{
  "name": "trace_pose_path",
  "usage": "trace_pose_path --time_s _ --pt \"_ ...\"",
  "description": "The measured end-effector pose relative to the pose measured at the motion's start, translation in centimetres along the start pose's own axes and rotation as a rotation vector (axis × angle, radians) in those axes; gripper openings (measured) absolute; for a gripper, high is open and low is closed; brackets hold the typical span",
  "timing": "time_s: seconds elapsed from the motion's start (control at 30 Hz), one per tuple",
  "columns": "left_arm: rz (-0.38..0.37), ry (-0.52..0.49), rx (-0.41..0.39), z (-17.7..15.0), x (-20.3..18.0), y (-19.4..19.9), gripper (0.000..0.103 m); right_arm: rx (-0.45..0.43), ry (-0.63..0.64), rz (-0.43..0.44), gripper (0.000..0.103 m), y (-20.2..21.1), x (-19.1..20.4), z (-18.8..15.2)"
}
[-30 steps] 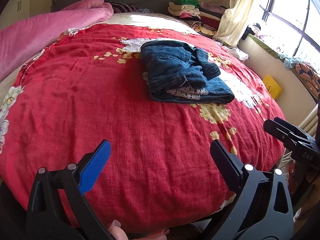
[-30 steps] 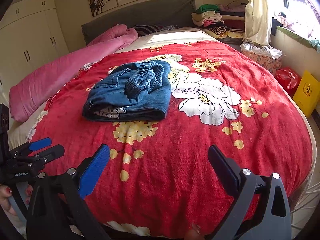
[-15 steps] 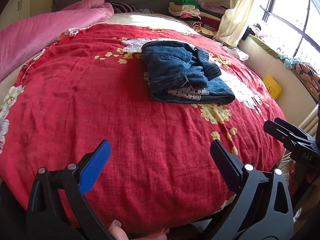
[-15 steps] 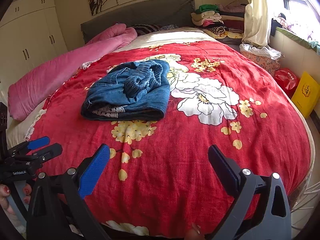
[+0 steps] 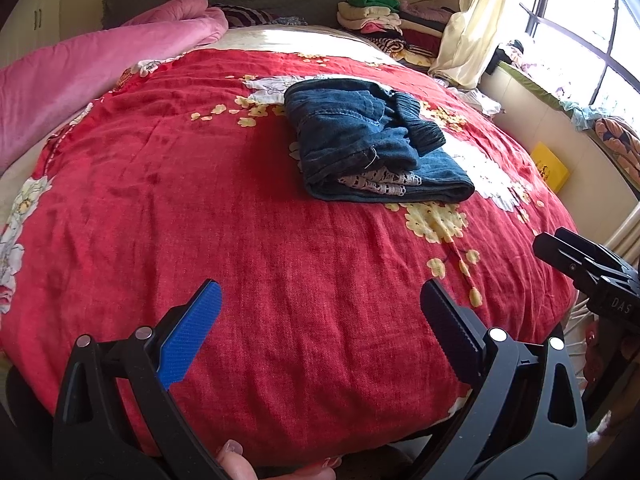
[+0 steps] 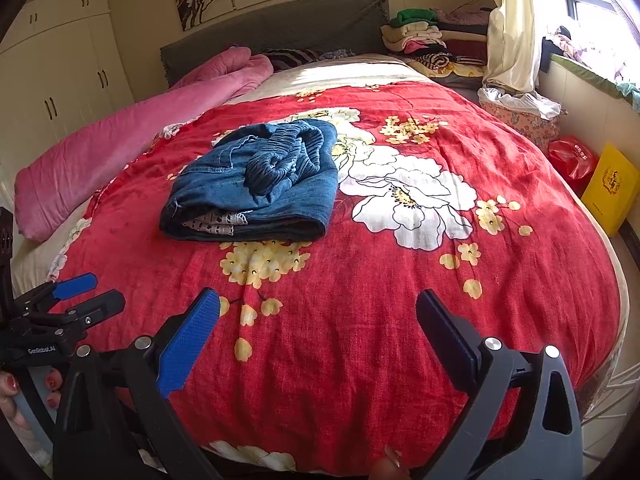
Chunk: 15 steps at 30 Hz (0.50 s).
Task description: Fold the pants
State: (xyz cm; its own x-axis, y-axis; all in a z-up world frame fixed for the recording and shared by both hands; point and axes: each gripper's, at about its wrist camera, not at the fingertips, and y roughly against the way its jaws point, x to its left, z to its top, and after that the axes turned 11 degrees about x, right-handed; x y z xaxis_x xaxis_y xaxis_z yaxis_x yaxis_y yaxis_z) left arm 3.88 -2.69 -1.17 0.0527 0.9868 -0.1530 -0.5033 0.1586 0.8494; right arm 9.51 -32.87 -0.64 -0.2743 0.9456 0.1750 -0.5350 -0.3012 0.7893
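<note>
Dark blue denim pants lie folded into a thick bundle on the red flowered bedspread, with white lace showing at the near edge and a ribbed waistband bunched on top. The pants sit left of centre in the right wrist view. My left gripper is open over the near part of the bed, well short of the pants, nothing between its fingers. My right gripper is open too, empty, near the foot of the bed. Each gripper shows at the edge of the other's view.
A pink quilt runs along the left side of the bed. Stacked folded clothes sit at the far right by the grey headboard. A curtain, a red bag and a yellow box stand along the right wall.
Both views have shifted only slightly; the pants lie as before. Both grippers stay open and empty.
</note>
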Motion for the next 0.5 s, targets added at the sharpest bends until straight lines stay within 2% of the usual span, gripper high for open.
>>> trace_pose_path --time_s 0.37,0.5 --pt "-0.013 0.007 0.020 0.2 0.7 -0.2 0.093 0.016 -0.002 -0.013 0.098 -0.7 -0.8 0.2" --pt "0.007 0.020 0.024 0.5 1.3 -0.4 0.093 0.021 -0.015 -0.030 0.098 -1.1 -1.9 0.6"
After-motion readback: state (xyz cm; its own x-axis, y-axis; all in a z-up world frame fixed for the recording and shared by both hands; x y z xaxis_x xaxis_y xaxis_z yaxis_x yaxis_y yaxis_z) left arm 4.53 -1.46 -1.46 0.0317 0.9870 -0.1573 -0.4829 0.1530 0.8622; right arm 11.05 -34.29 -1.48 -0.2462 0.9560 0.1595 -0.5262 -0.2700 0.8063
